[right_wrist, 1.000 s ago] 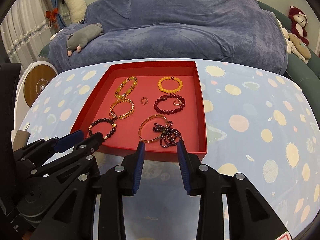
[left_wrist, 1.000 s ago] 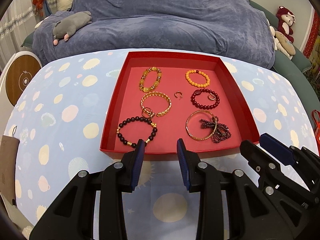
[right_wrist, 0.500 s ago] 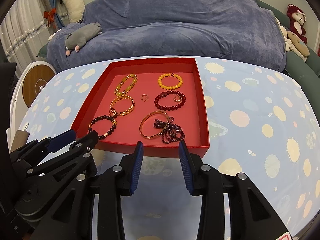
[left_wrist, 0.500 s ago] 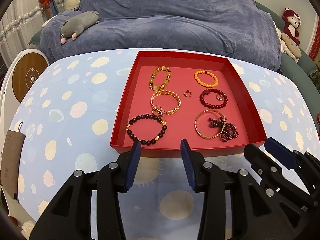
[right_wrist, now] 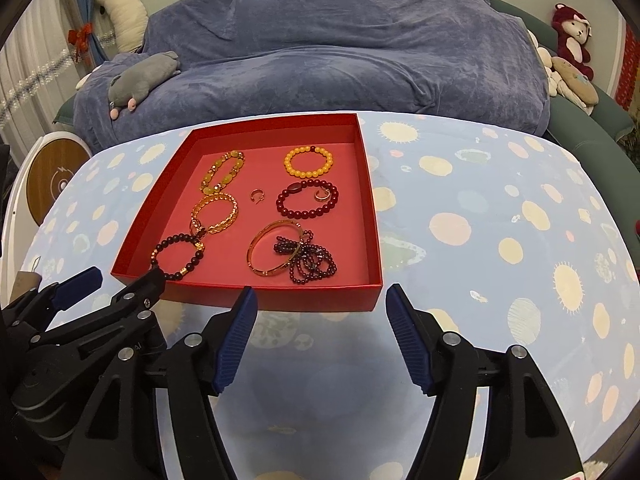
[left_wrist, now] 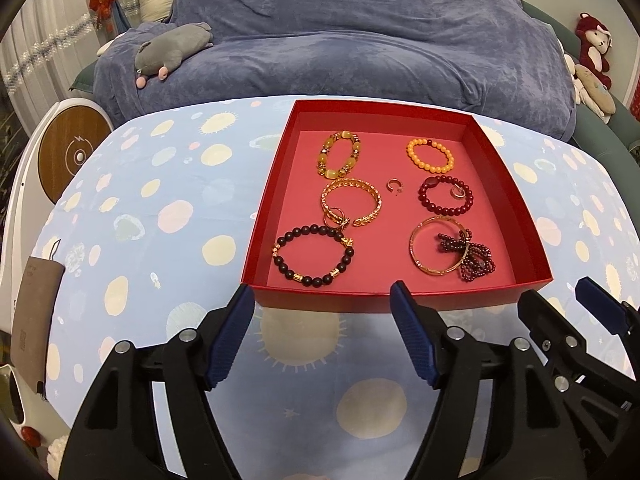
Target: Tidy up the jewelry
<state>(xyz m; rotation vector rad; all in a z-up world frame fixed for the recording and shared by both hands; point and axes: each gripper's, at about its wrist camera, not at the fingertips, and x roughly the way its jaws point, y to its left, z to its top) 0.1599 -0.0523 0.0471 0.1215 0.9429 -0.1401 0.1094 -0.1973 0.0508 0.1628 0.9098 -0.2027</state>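
Observation:
A red tray (left_wrist: 400,302) (right_wrist: 280,300) lies on the spotted blue tablecloth with several pieces of jewelry in it: a black bead bracelet (left_wrist: 314,255), a gold chain bracelet (left_wrist: 351,200), an amber bracelet (left_wrist: 339,153), an orange bead bracelet (left_wrist: 431,154), a dark red bead bracelet (left_wrist: 445,195), a small ring (left_wrist: 395,186), and a gold bangle (left_wrist: 438,246) tangled with dark beads (right_wrist: 312,258). My left gripper (left_wrist: 322,334) is open and empty, just in front of the tray's near wall. My right gripper (right_wrist: 318,336) is open and empty at the tray's near right corner.
A sofa under a blue-grey blanket (left_wrist: 340,48) stands behind the table, with a grey plush toy (left_wrist: 168,50) on it. A round white and wooden device (left_wrist: 74,152) stands at the left. A brown pouch (left_wrist: 34,320) lies at the table's left edge.
Both grippers have pulled back and risen a little from the tray. Their jaws have opened wider. The jewelry has not moved.

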